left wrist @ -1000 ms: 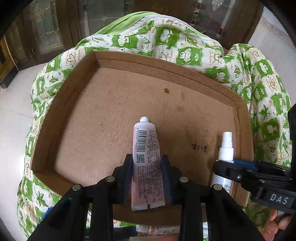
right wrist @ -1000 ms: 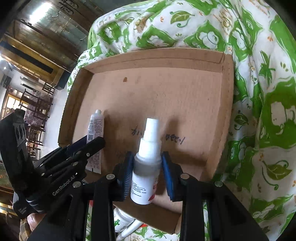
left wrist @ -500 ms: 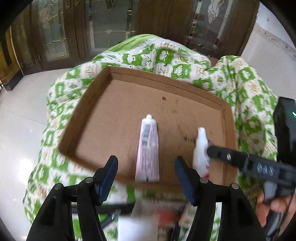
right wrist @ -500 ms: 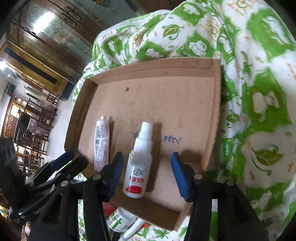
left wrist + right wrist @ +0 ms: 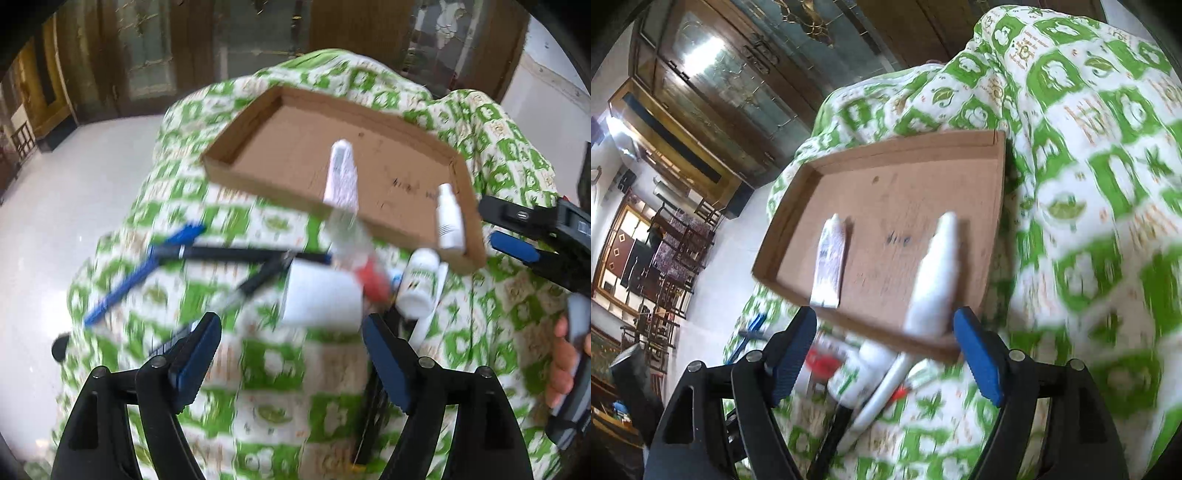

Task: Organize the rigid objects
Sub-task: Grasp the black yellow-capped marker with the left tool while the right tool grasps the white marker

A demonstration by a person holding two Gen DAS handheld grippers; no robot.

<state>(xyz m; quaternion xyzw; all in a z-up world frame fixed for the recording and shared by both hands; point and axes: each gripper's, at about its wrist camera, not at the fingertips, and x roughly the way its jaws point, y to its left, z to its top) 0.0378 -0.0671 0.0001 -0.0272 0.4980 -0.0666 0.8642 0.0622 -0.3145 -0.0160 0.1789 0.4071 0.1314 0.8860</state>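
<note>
With the tube and spray bottle lying in the cardboard tray, both the left gripper and right gripper are opening empty, so next center the jaws squarely over one loose item on the cloth.

No legible text or labels.

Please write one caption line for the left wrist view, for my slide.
Left gripper, jaws opening and empty, above scattered pens; tube and spray bottle lie in cardboard tray.
</note>
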